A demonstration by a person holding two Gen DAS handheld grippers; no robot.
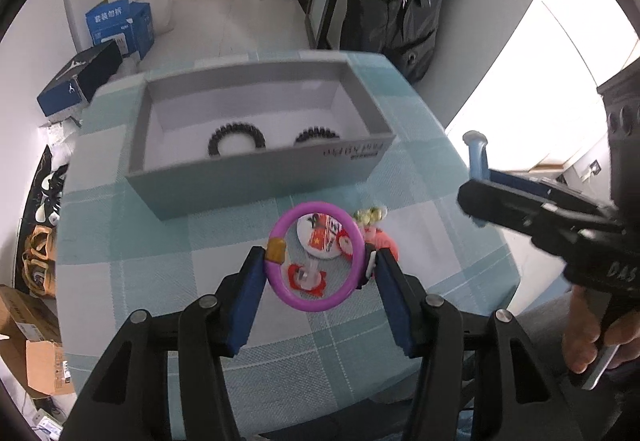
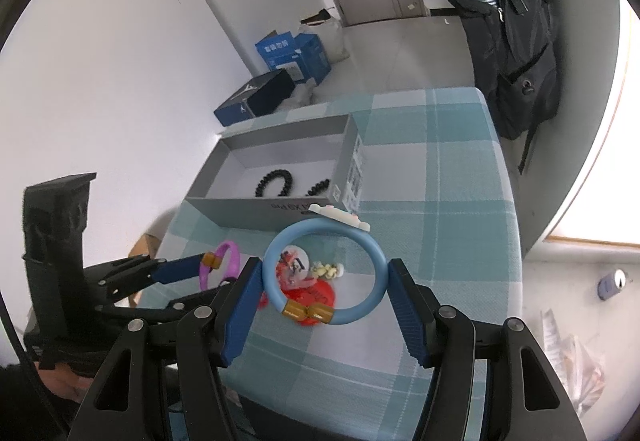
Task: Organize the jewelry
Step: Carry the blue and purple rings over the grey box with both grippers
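Note:
My left gripper point(image 1: 320, 255) is shut on a purple bangle point(image 1: 312, 305) with a gold clasp, holding it just above the teal checked tablecloth point(image 1: 160, 241). My right gripper point(image 2: 324, 273) is shut on a light blue bangle point(image 2: 276, 293) that has a gold clasp and a white charm point(image 2: 340, 215). Each gripper shows in the other's view: the right gripper point(image 1: 480, 181) with the blue bangle point(image 1: 477, 155) at the right, the left gripper point(image 2: 208, 277) with the purple bangle point(image 2: 234, 261) at the left. Behind both stands an open grey box point(image 1: 260, 177) holding two black coil bands point(image 1: 236, 141).
Under the bangles lie a round printed badge point(image 1: 324, 237), red trinkets point(image 1: 304, 277), a yellowish bead cluster point(image 1: 370, 216) and a pink piece point(image 1: 386, 243). The table drops off close to the right. Boxes point(image 1: 120, 25) stand on the floor, and a dark jacket point(image 1: 408, 1) hangs behind.

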